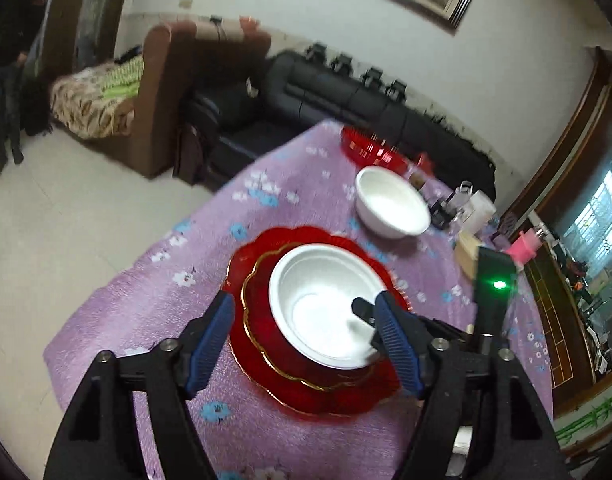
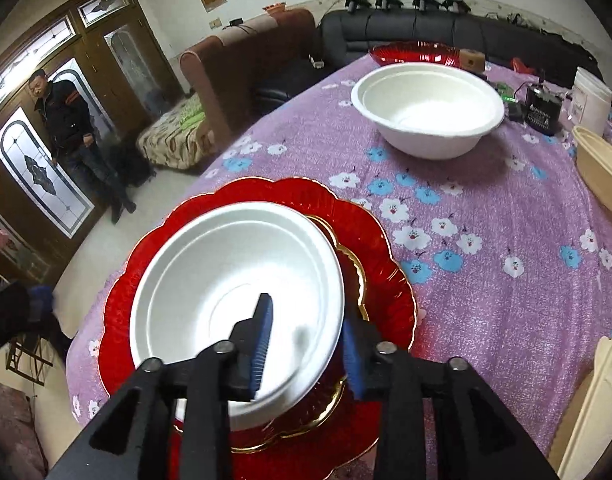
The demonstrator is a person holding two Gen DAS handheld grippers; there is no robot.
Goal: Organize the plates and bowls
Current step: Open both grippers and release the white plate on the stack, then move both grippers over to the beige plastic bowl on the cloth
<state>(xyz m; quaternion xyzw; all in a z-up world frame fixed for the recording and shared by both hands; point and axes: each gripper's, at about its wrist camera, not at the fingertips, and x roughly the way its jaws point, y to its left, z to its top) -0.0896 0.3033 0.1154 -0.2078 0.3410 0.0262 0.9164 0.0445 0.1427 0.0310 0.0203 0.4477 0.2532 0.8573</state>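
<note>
Left gripper (image 1: 307, 340): jaws standing wide apart, nothing pressed between the blue pads (image 1: 216, 340), hovering just over the near edge of the stack of dishes.

Right gripper (image 2: 306, 314): jaws partly apart, astride the near right rim of the near white bowl (image 2: 234, 272). One finger inside the bowl, the other outside it, just over the plates. Bowl wall between the pads, but the inner pad clearly off the wall, so no squeeze on it. Tip of this inner finger visible also in the left wrist view, low inside the bowl, close behind the right finger of the left gripper.

Near white bowl upright, resting on a small red plate (image 1: 264, 332) with a gold rim, and this in turn on a large red plate (image 2: 369, 220) with a scalloped edge. Whole stack on the near left part of the table, on a purple cloth (image 2: 485, 208) with white and blue flowers.

Far white bowl (image 2: 427, 108) also upright, well apart from the stack, farther along the table. Just behind it, at the far edge, a red glass dish (image 2: 413, 54). To the right of the far bowl, a black box (image 2: 539, 110) and a white tub (image 2: 589, 100); nearer, at the right edge, a cream container (image 2: 601, 168).

Beyond the table, a dark sofa (image 2: 405, 28) along the wall, with a brown armchair (image 2: 250, 52) to its left. At the far left, a person (image 2: 66, 120) in a dark jacket, standing before a wooden door with glass panels.
</note>
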